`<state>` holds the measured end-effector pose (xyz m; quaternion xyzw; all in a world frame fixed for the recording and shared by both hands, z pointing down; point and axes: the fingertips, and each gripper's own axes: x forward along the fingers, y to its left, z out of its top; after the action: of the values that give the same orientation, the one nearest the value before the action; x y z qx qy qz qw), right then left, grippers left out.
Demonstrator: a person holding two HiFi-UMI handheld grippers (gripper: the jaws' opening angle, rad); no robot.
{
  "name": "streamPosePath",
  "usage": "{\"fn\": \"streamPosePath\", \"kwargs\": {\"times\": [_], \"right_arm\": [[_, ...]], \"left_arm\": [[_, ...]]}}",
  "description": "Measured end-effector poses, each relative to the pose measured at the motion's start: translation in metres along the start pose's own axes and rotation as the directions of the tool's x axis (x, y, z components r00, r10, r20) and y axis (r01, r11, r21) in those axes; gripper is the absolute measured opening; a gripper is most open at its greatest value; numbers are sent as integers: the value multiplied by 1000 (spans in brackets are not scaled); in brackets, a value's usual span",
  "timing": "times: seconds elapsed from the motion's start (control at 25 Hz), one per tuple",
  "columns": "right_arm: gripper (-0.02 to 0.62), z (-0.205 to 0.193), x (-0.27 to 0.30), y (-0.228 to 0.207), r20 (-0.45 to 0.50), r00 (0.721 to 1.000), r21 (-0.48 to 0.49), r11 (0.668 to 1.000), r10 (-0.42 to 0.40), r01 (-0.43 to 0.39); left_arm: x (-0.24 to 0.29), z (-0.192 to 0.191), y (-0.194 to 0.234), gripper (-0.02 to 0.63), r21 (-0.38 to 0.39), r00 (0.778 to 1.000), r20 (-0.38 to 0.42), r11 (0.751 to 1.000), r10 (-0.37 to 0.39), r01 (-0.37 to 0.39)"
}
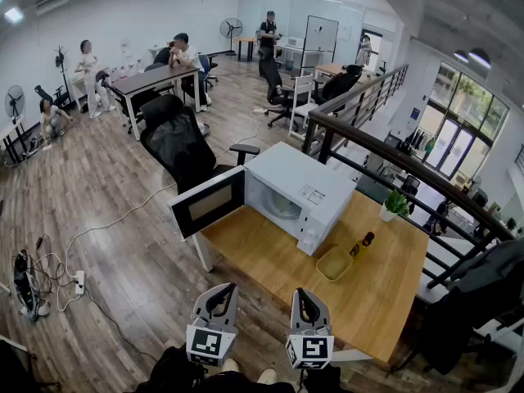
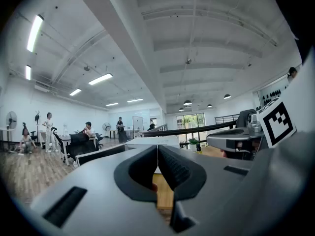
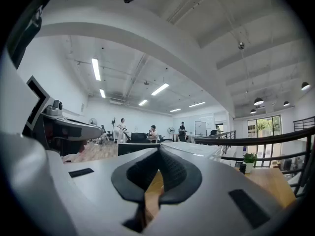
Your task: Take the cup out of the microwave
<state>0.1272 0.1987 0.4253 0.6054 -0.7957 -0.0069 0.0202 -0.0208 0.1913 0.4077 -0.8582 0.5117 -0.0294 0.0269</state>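
The white microwave [image 1: 315, 196] stands on the wooden worktop [image 1: 385, 277], at its far left end. Its dark-windowed door [image 1: 209, 205] is swung fully open to the left, out past the worktop's edge. Inside the lit cavity lies a pale round shape [image 1: 284, 205], too small to tell apart.

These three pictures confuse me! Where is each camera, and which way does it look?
Head view: on the person's head, looking steeply down at the table and open microwave; left gripper and right gripper show below.
Left gripper view: on the left gripper, looking level along its shut jaws toward the microwave.
Right gripper view: on the right gripper, likewise along its shut jaws.
Shared: both gripper views show the microwave and the other gripper.
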Motion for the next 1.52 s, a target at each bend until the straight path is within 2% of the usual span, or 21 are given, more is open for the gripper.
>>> {"fn": "streamPosePath", "kwargs": {"times": [0.64, 0.76, 0.88, 1.04, 1.24, 1.52], "right_arm": [[15, -2, 31, 54, 11, 999, 3, 999, -33, 33], [15, -2, 38, 71, 5, 1000, -12, 1000, -21, 21], [15, -3, 49, 82, 2, 1000, -25, 1000, -3, 3], [15, -2, 68, 86, 8, 1000, -8, 1000, -3, 3], [15, -8, 107, 78, -5, 1000, 0, 1000, 5, -5], [15, -29, 187, 37, -15, 1000, 40, 999, -15, 15]], "left_arm": [[-9, -3, 58, 26, 12, 999, 28, 1000, -28, 27], [-15, -2, 73, 26, 4, 999, 39, 1000, -19, 19], [-19, -9, 91, 26, 25, 1000, -5, 1000, 5, -4], [-12, -7, 112, 26, -5, 999, 38, 1000, 27, -27], [19, -12, 134, 26, 7, 999, 24, 999, 35, -35], [108, -29, 156, 26, 41, 1000, -11, 999, 6, -5]]}}
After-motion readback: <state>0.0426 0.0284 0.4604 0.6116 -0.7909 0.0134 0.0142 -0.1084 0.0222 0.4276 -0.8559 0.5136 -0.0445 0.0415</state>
